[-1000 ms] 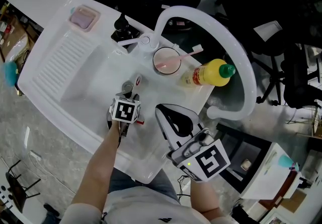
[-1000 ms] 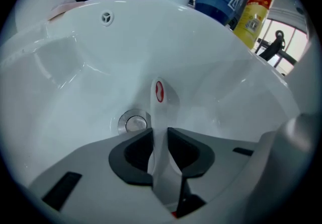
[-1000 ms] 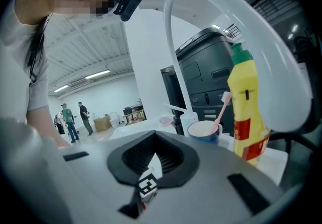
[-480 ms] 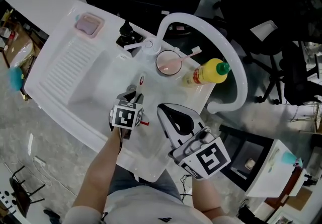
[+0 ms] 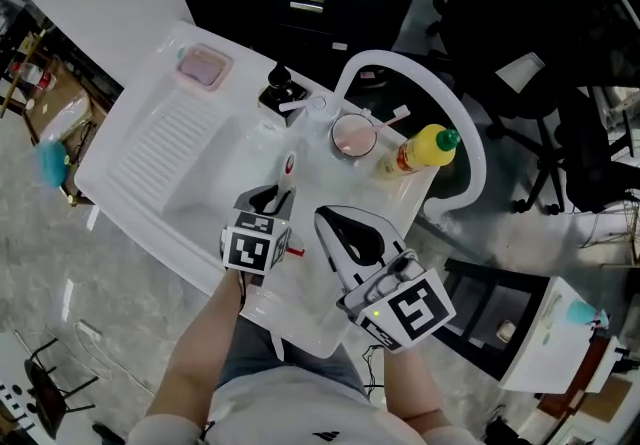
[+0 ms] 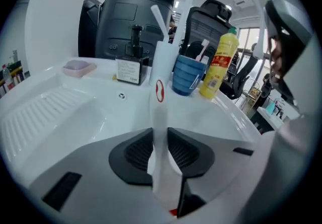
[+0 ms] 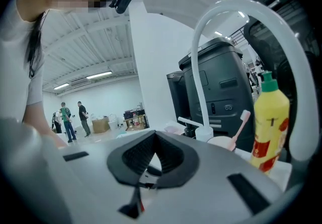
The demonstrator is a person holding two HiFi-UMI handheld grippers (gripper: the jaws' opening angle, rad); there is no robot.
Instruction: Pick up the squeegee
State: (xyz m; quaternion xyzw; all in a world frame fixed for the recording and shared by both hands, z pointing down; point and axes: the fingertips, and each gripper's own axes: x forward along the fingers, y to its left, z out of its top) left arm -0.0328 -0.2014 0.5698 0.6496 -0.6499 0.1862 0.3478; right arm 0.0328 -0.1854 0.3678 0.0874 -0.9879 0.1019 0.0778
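The squeegee (image 6: 159, 92) is a white handled tool with a red mark. It stands upright between the pads of my left gripper (image 6: 160, 132), which is shut on its handle. In the head view the left gripper (image 5: 268, 205) hangs over the white sink (image 5: 150, 153), and the squeegee's white handle (image 5: 289, 168) sticks out beyond the jaws. My right gripper (image 5: 332, 218) hovers just to the right, over the sink's near rim. Its black pads meet at the tips (image 7: 154, 134) with nothing between them.
A tall white arched faucet (image 5: 470, 143) rises at the sink's far right. Beside it stand a cup with a pink toothbrush (image 5: 352, 136), a yellow bottle (image 5: 425, 148) and a black dispenser (image 5: 283, 88). A pink soap dish (image 5: 204, 66) sits at the far left corner.
My left gripper has risen with the squeegee still in its jaws, away from the sink basin. The right gripper has shifted only slightly.
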